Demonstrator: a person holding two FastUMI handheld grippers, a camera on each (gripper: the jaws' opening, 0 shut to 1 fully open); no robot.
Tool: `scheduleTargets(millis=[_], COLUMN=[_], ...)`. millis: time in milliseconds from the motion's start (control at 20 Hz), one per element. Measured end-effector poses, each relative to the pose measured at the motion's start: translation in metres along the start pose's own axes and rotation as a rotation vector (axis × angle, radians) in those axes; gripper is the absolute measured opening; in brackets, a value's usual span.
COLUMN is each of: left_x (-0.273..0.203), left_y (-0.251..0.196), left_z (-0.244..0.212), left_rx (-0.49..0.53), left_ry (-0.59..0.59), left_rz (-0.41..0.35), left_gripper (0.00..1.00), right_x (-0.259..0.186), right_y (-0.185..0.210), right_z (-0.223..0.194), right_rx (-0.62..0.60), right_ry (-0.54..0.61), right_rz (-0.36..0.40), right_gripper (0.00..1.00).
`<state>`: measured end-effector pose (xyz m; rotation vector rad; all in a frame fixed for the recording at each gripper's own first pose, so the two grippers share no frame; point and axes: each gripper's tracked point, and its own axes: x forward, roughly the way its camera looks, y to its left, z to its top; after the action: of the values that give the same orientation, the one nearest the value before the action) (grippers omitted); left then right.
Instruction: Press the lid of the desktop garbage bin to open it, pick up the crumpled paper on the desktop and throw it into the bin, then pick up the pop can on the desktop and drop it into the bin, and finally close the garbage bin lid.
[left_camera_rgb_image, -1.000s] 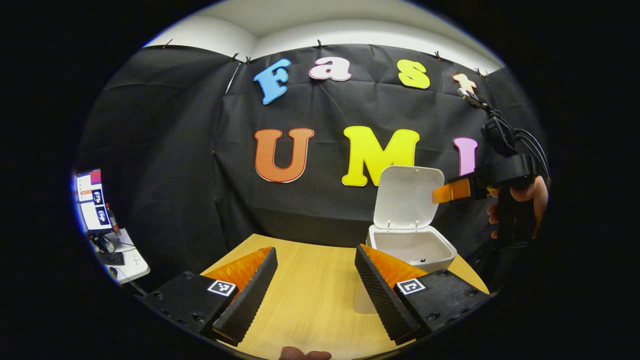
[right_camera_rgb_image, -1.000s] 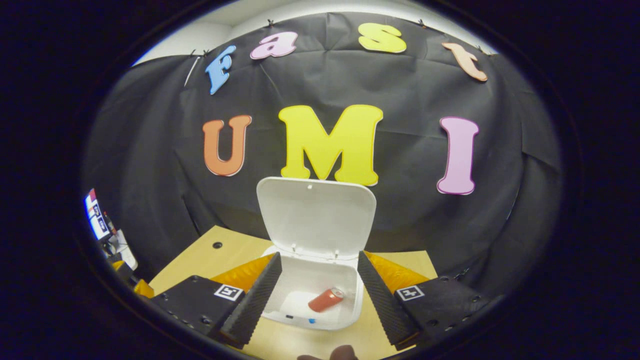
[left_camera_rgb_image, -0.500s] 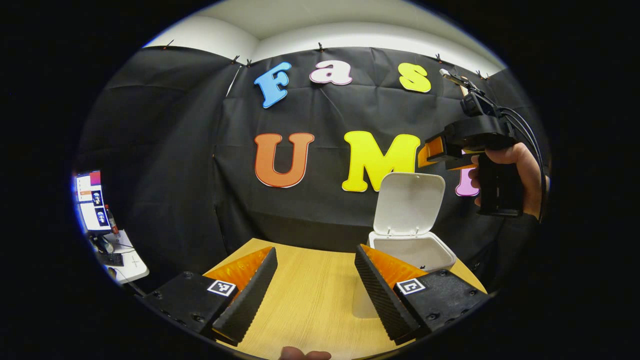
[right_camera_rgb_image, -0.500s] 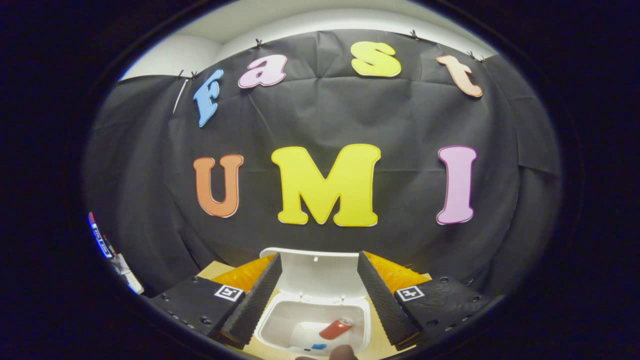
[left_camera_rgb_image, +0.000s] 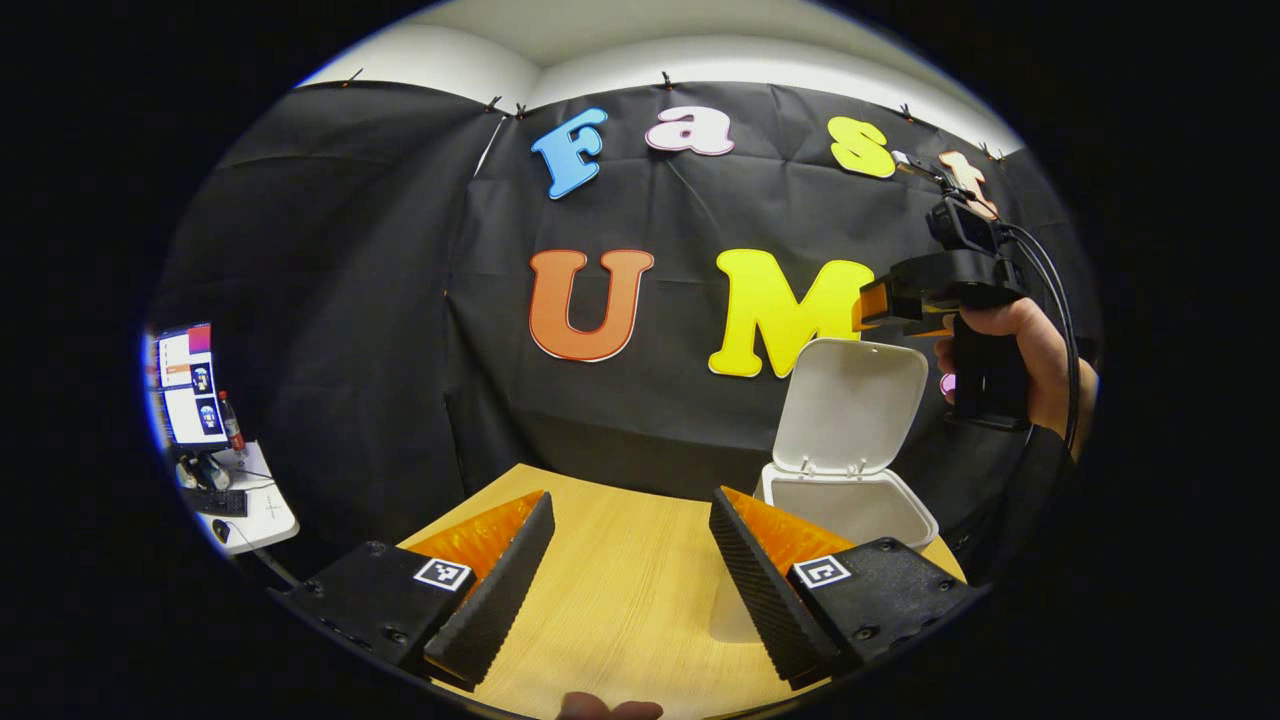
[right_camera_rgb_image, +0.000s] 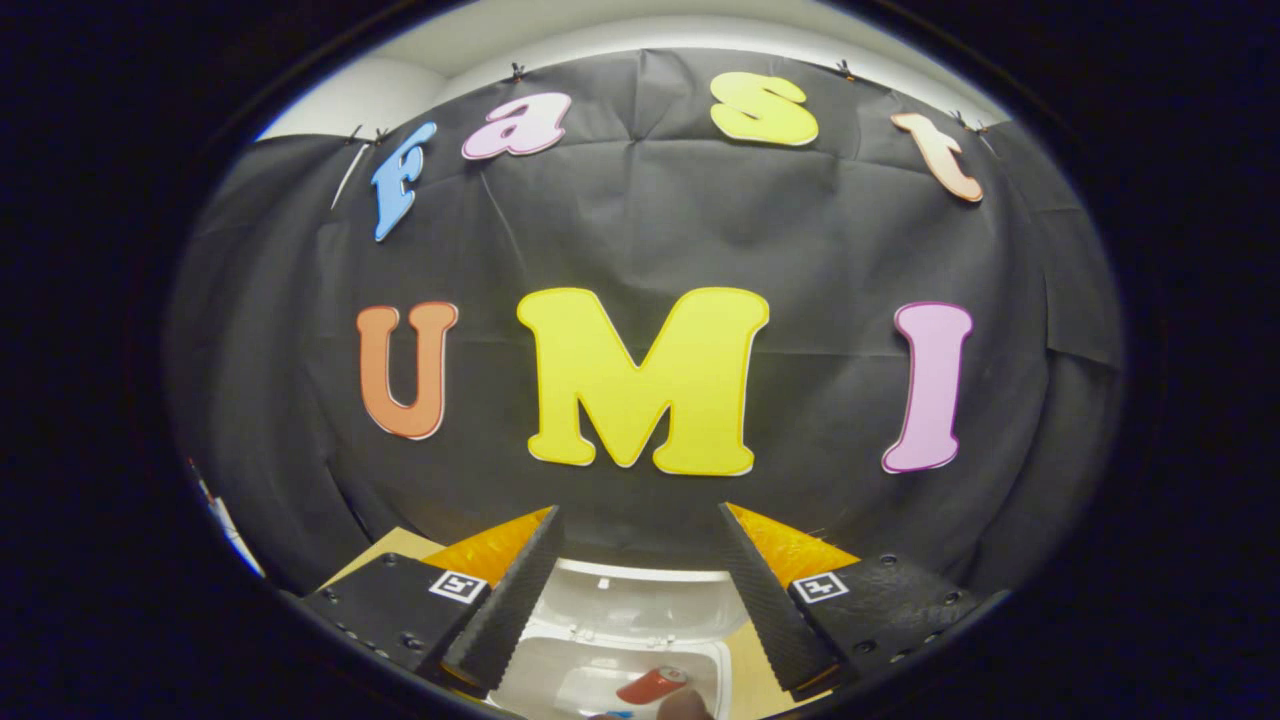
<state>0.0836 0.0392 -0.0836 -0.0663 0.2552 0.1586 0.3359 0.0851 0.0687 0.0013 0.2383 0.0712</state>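
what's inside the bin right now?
In the right gripper view, the pop can lies on its side in the open bin. The right claw's fingers cover part of the inside, so the crumpled paper can't be confirmed.

One bin (left_camera_rgb_image: 850, 505), one lid (left_camera_rgb_image: 850, 405) raised. One pop can (right_camera_rgb_image: 650, 685) inside bin. One desk (left_camera_rgb_image: 620, 590). Two grippers: left (left_camera_rgb_image: 630, 575), right (right_camera_rgb_image: 635, 590). One side table (left_camera_rgb_image: 245, 505), one monitor (left_camera_rgb_image: 185, 385), one bottle (left_camera_rgb_image: 232, 422).

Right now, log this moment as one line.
bin lid: open | pop can: inside bin | right tongs: open, above lid | left tongs: open, empty, over table
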Motion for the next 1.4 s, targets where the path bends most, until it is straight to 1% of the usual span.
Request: scheduleTargets(millis=[100, 350, 450, 500, 650, 700, 1000, 1050, 1150, 1200, 1250, 1300, 1350, 1400], left_x=[0.002, 0.002, -0.002, -0.004, -0.013, -0.016, -0.037, -0.04, -0.047, -0.05, -0.053, -0.054, -0.056, -0.058], left_y=[-0.002, -0.005, -0.005, -0.005, -0.005, -0.005, -0.006, -0.006, -0.008, -0.008, -0.008, -0.007, -0.006, -0.006], left_z=[0.0, -0.002, 0.0, 0.001, 0.004, 0.005, 0.006, 0.007, 0.008, 0.008, 0.008, 0.008, 0.007, 0.007], left_rx=[0.005, -0.003, 0.0, 0.003, 0.009, 0.011, 0.026, 0.032, 0.04, 0.045, 0.049, 0.051, 0.052, 0.053], left_ry=[0.003, 0.008, -0.001, -0.006, -0.019, -0.023, -0.042, -0.042, -0.046, -0.048, -0.051, -0.05, -0.049, -0.049], left_rz=[-0.001, -0.004, -0.009, -0.014, -0.029, -0.035, -0.085, -0.094, -0.112, -0.119, -0.123, -0.127, -0.131, -0.133], left_gripper=[1.0, 1.0, 1.0, 1.0, 1.0, 1.0, 1.0, 1.0, 1.0, 1.0, 1.0, 0.94, 1.0, 1.0], right_x=[0.006, 0.006, -0.001, -0.005, -0.023, -0.032, -0.079, -0.086, -0.097, -0.102, -0.106, -0.11, -0.113, -0.116], right_y=[0.003, 0.003, 0.004, 0.004, 0.005, 0.006, 0.009, 0.009, 0.009, 0.01, 0.01, 0.009, 0.009, 0.009], right_z=[-0.005, -0.01, -0.011, -0.014, -0.024, -0.028, -0.073, -0.082, -0.1, -0.111, -0.12, -0.13, -0.138, -0.146], right_rx=[0.001, 0.012, 0.023, 0.025, 0.027, 0.028, 0.034, 0.036, 0.042, 0.044, 0.046, 0.048, 0.05, 0.051], right_ry=[0.014, 0.035, 0.046, 0.053, 0.068, 0.075, 0.133, 0.145, 0.171, 0.186, 0.203, 0.218, 0.232, 0.243], right_rz=[0.008, 0.012, 0.013, 0.013, 0.013, 0.014, 0.013, 0.01, 0.006, 0.006, 0.005, 0.003, 0.001, 0.0], right_gripper=[0.95, 0.96, 0.96, 0.98, 0.96, 0.98, 0.98, 0.96, 0.96, 0.98, 0.96, 0.98, 0.98, 0.96])
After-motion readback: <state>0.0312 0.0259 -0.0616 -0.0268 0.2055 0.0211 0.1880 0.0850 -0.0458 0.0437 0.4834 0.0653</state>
